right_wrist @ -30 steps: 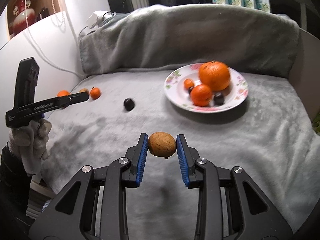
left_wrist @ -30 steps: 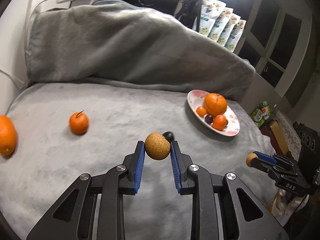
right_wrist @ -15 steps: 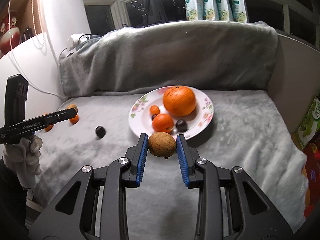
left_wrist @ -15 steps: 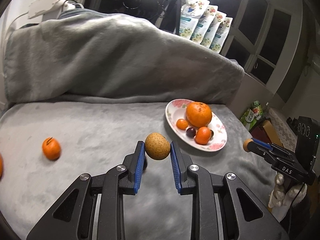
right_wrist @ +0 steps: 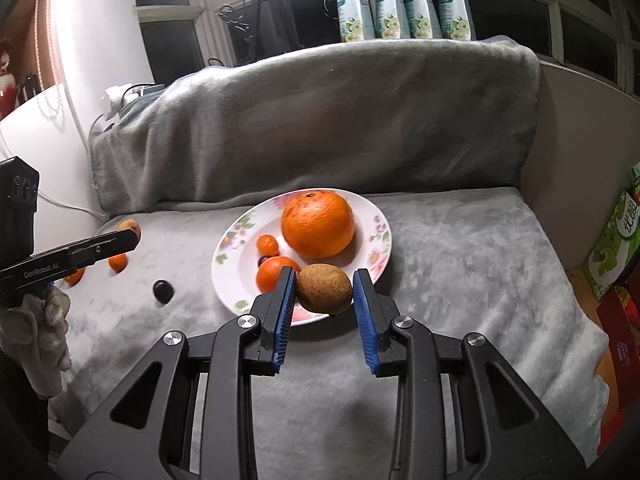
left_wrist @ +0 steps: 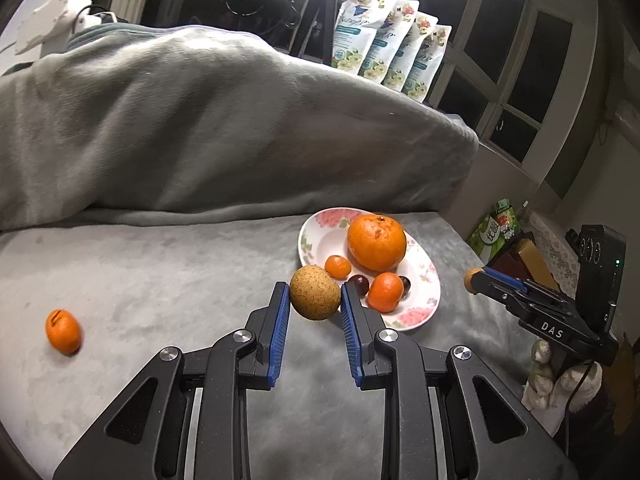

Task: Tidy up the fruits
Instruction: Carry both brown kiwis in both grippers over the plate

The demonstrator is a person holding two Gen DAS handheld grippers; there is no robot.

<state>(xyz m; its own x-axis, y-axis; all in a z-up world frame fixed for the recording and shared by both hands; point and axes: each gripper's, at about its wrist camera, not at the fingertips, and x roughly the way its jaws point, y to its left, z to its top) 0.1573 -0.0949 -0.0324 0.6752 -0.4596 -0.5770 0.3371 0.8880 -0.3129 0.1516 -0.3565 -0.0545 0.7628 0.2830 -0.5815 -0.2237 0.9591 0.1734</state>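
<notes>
Both brown fruits have closed on the flowered plate (right_wrist: 376,240) over the last second. The right gripper (right_wrist: 324,292), clamped on its brown fruit (right_wrist: 324,288), now hangs over the near rim, seemingly ready to release. The left gripper (left_wrist: 314,300), clamped on the other brown fruit (left_wrist: 315,297), has drawn just beside the plate. 1 small orange (left_wrist: 63,331) and a dark fruit (right_wrist: 163,290) remain on the grey blanket (right_wrist: 460,264).

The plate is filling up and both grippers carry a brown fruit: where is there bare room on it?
On the plate, the bare patches are its left rim and the right rim beside the big orange. The near middle is crowded with two small oranges and dark fruits.
</notes>
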